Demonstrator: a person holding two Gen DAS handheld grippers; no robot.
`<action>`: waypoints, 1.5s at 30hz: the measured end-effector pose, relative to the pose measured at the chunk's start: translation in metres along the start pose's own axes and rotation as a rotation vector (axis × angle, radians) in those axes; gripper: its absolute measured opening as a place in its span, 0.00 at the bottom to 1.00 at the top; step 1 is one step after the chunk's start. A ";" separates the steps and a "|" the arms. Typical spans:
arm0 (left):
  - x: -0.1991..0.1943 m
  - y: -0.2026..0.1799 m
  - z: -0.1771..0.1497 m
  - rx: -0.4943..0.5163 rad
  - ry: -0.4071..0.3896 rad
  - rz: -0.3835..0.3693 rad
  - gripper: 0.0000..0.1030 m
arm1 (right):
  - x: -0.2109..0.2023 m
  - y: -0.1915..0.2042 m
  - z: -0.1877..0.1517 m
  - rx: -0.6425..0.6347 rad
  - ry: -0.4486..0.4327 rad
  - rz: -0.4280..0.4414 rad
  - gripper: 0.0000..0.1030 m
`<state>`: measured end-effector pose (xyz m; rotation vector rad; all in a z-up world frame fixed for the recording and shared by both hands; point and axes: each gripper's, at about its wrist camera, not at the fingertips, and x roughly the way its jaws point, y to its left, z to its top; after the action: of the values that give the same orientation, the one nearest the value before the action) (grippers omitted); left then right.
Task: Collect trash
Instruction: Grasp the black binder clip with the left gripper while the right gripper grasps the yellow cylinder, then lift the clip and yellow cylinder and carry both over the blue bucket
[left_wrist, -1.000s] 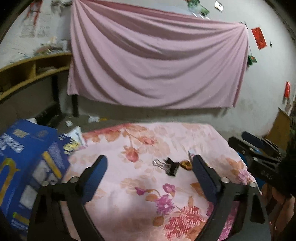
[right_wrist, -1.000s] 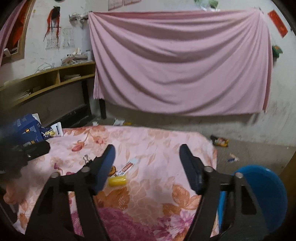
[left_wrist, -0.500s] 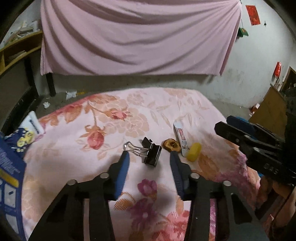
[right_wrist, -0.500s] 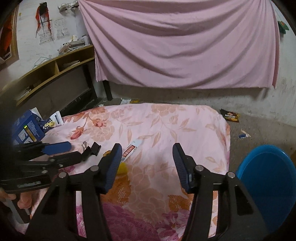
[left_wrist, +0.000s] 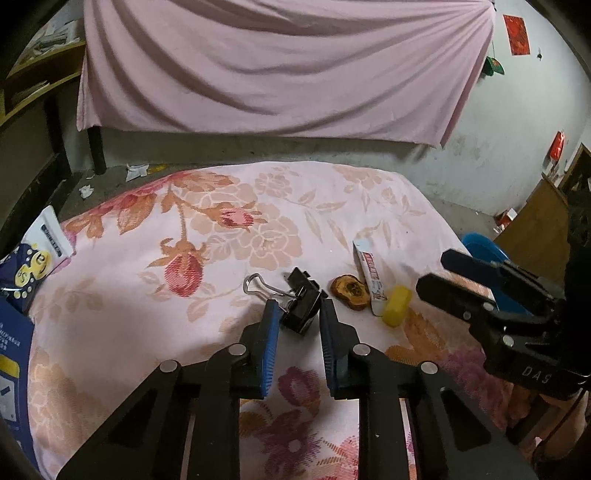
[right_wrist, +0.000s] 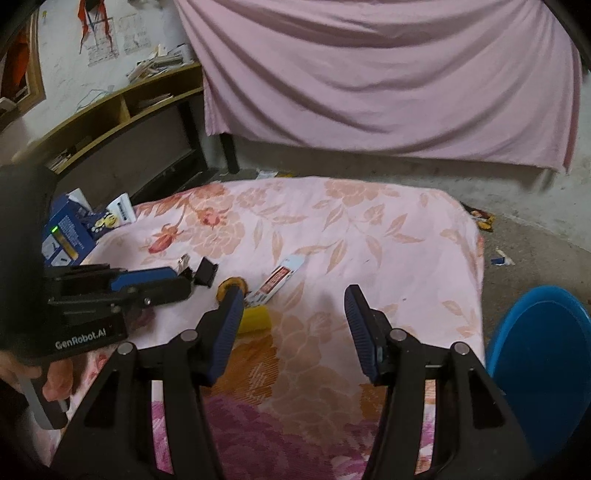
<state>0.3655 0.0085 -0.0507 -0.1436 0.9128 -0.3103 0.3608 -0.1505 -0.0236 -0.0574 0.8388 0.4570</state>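
At lower centre, the left gripper (left_wrist: 295, 314) closes its fingers around a black binder clip (left_wrist: 301, 308) on the floral bed (left_wrist: 229, 206); lifting comes next. The right gripper (right_wrist: 293, 306) hovers, fingers apart, empty.

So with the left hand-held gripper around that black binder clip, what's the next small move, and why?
Probably finish closing, then lift. The left hand-held gripper has its jaws closing either side of the black binder clip, which lies on the floral cloth; no firm pinch shows yet.
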 end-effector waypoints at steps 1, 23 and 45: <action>-0.003 0.001 -0.001 -0.004 -0.003 0.002 0.18 | 0.001 0.000 0.000 -0.001 0.008 0.011 0.79; -0.029 0.014 -0.015 -0.066 -0.085 0.011 0.17 | 0.010 0.028 -0.005 -0.124 0.059 0.014 0.55; -0.050 -0.009 -0.021 0.058 -0.212 0.024 0.08 | -0.030 0.026 -0.006 -0.112 -0.150 -0.054 0.55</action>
<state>0.3184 0.0165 -0.0229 -0.1096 0.6940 -0.2927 0.3288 -0.1399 -0.0023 -0.1471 0.6627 0.4510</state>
